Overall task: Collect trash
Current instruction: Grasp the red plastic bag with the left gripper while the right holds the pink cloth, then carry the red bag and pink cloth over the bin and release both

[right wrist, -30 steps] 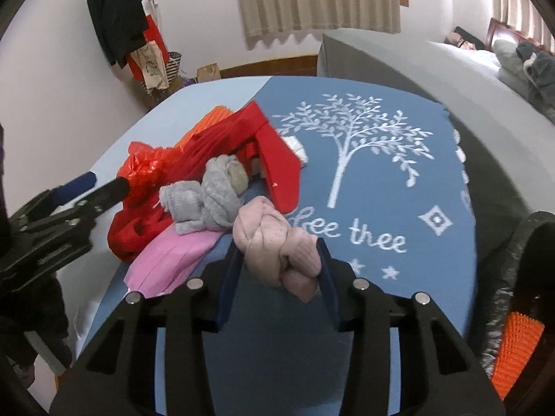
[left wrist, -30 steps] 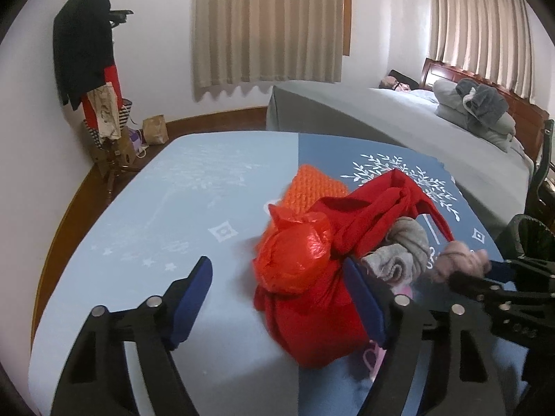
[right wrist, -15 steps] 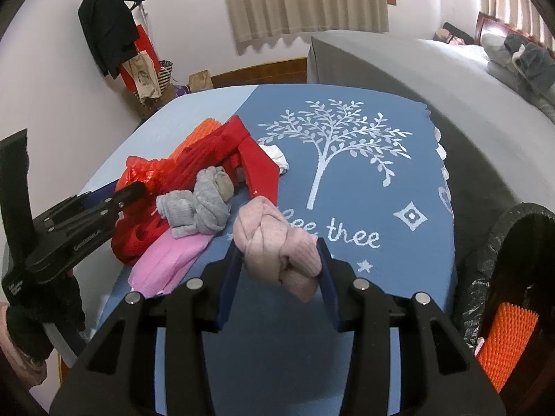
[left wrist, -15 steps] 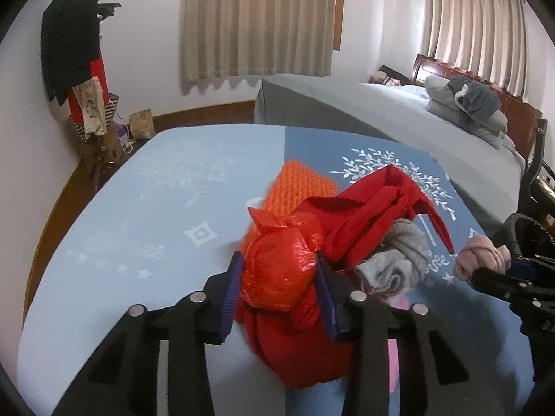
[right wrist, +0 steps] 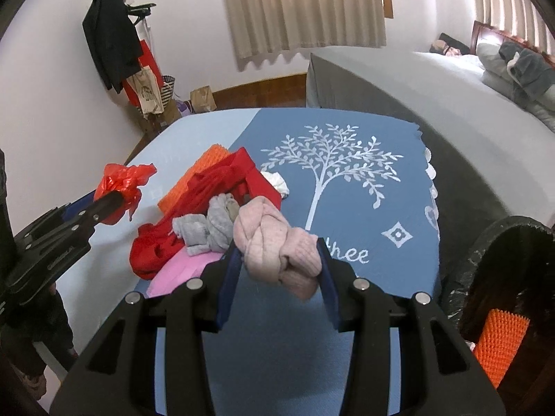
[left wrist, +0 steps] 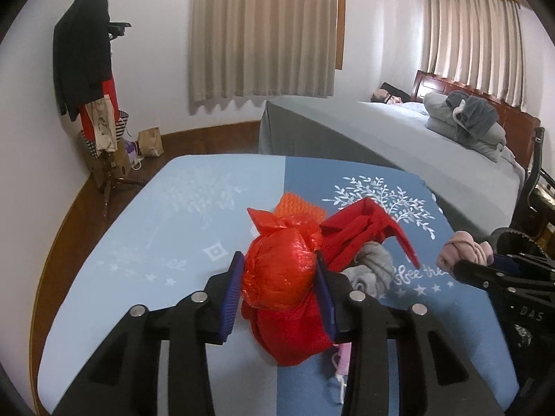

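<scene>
My left gripper (left wrist: pixel 279 274) is shut on a knotted red plastic bag (left wrist: pixel 281 270), lifted a little above the pile; the same red plastic bag (right wrist: pixel 121 187) shows at the left of the right wrist view. My right gripper (right wrist: pixel 279 263) is shut on a knotted pink cloth bundle (right wrist: pixel 274 242), held above the blue table cover (right wrist: pixel 347 190). That pink bundle (left wrist: pixel 464 251) appears at the right of the left wrist view. On the table lie a red garment (right wrist: pixel 215 187), a grey sock bundle (right wrist: pixel 208 225), an orange knit piece (right wrist: pixel 204 166), a pink cloth (right wrist: pixel 180 270) and a white scrap (right wrist: pixel 277 180).
A black-lined trash bin (right wrist: pixel 492 263) stands at the right of the table, with an orange bristly thing (right wrist: pixel 499 343) inside. A grey bed (left wrist: pixel 381 138) lies beyond the table, where a person (left wrist: pixel 385 97) rests. A coat stand (left wrist: pixel 93 69) with clothes stands by the left wall.
My left gripper closed around the red plastic bag and lifted it off the pile. The right gripper rose a little with the pink bundle still in it.
</scene>
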`<state>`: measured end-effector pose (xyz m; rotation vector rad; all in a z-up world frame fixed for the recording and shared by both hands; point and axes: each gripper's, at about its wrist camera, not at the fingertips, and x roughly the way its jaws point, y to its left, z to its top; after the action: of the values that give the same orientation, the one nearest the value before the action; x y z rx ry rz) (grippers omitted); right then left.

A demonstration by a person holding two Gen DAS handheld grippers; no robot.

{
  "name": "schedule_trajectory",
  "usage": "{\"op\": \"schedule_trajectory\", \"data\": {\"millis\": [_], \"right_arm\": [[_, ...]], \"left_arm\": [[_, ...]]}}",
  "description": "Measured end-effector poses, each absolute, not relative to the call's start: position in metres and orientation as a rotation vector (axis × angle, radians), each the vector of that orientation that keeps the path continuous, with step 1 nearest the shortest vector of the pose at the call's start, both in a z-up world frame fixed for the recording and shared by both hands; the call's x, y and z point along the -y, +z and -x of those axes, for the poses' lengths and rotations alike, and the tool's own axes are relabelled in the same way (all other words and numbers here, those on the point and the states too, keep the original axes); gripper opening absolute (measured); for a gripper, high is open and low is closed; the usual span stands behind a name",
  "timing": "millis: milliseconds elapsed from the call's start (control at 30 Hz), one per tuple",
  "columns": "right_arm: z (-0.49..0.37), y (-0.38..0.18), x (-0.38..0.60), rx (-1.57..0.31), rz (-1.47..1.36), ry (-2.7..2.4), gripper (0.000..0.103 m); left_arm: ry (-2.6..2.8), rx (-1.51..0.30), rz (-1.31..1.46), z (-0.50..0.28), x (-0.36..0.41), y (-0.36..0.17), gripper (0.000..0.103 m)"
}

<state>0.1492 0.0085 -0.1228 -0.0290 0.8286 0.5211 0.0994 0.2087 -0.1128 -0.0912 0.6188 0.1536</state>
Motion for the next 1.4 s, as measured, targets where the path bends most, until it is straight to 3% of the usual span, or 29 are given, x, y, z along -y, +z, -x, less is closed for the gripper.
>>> {"op": "schedule_trajectory", "data": {"millis": [633, 1400], "right_arm": [[-0.131, -0.083, 0.044, -0.738, -0.034, 0.453, 0.041], [-0.109, -0.077, 0.183, -0.686, -0.119, 0.177, 0.041]], "left_arm": [[0.030, -0.571, 0.078, -0.090, -0.148, -0.081, 0.039], [-0.271, -0.548, 0.015, -0.115, -0.008, -0.070, 0.039]]}}
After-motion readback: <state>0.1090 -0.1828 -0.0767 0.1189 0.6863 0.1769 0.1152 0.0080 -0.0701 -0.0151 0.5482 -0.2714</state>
